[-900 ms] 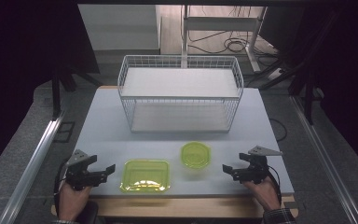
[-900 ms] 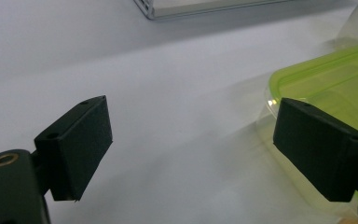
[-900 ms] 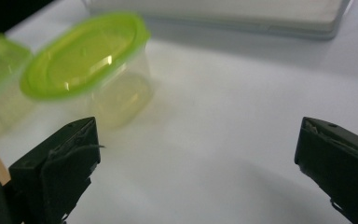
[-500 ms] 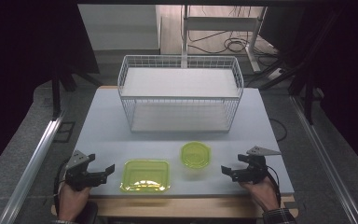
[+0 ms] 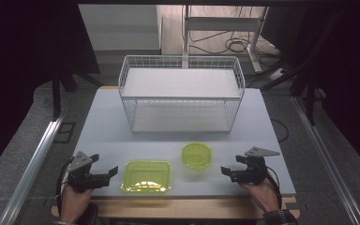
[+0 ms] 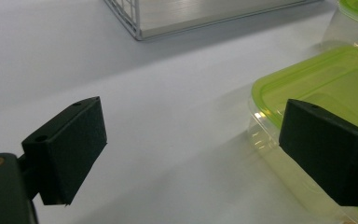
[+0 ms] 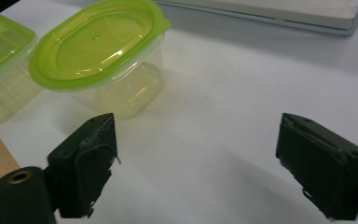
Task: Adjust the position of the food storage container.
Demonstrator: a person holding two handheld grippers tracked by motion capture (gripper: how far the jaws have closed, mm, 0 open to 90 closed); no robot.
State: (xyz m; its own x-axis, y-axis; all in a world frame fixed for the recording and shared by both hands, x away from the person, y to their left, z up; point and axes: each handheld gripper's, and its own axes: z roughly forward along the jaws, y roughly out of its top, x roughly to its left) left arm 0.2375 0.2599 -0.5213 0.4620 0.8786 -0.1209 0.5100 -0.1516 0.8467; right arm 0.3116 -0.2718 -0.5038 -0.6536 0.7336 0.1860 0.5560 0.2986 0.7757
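Observation:
A clear rectangular container with a green lid [image 5: 146, 176] sits near the table's front edge. Just behind and right of it is a smaller oval container with a green lid [image 5: 197, 155]. My left gripper [image 5: 113, 170] rests on the table left of the rectangular container, open and pointing at it. In the left gripper view its right jaw overlaps the rectangular container [image 6: 321, 84], with bare table at the left gripper [image 6: 193, 149]. My right gripper [image 5: 225, 170] lies right of both containers, open. In the right gripper view the oval container [image 7: 98, 51] stands ahead of the right gripper [image 7: 200, 163] to the left, apart from it.
A white wire basket [image 5: 182, 93] with a shelf board stands at the middle back of the grey table [image 5: 103, 131]. A wooden strip [image 5: 187, 206] runs along the front edge. Dark floor, rails and cables surround the table.

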